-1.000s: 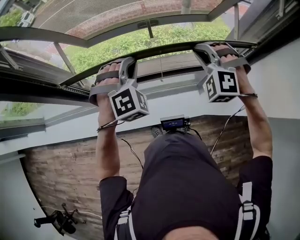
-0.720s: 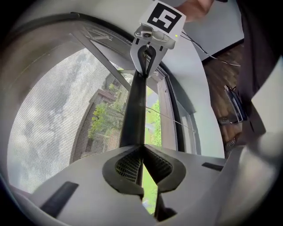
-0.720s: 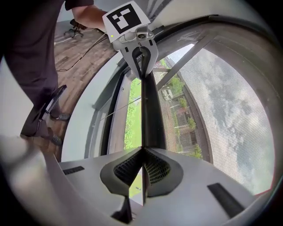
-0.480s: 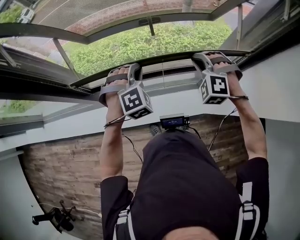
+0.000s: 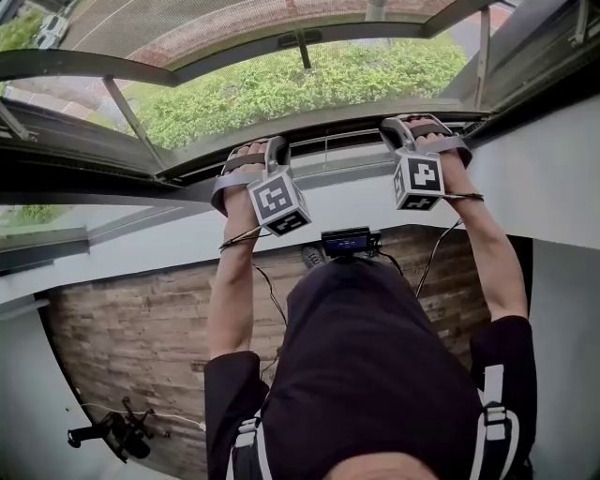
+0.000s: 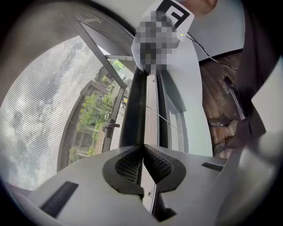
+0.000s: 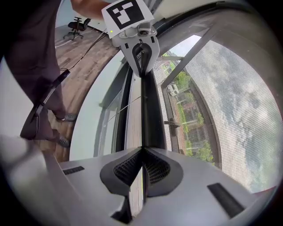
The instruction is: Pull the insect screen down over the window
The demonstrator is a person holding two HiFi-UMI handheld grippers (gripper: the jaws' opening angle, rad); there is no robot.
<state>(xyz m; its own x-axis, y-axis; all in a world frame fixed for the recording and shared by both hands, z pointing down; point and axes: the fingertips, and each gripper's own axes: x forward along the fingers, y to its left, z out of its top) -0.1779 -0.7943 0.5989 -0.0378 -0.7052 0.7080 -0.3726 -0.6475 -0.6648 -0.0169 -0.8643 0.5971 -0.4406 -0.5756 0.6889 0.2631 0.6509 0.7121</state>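
The insect screen (image 5: 234,28) is a grey mesh over the open window, with shrubs and buildings showing through it. Its dark bottom bar (image 5: 328,117) runs across just above the white sill (image 5: 347,169). My left gripper (image 5: 248,169) is shut on the bar's left part and my right gripper (image 5: 417,131) on its right part. In the left gripper view the jaws of the left gripper (image 6: 142,149) pinch a thin lip of the bar (image 6: 135,106), with mesh (image 6: 40,101) to the left. The right gripper (image 7: 142,150) pinches the same bar (image 7: 150,114), with mesh (image 7: 239,101) to the right.
A window handle (image 5: 298,41) sits on the frame beyond the mesh. Below the sill are a white wall and a wooden floor (image 5: 131,337). An office chair (image 5: 112,436) stands at the lower left. Cables hang from both wrists to a small device (image 5: 345,244).
Both grippers have come down with the bottom bar, which now lies close above the sill. More of the opening is behind mesh.
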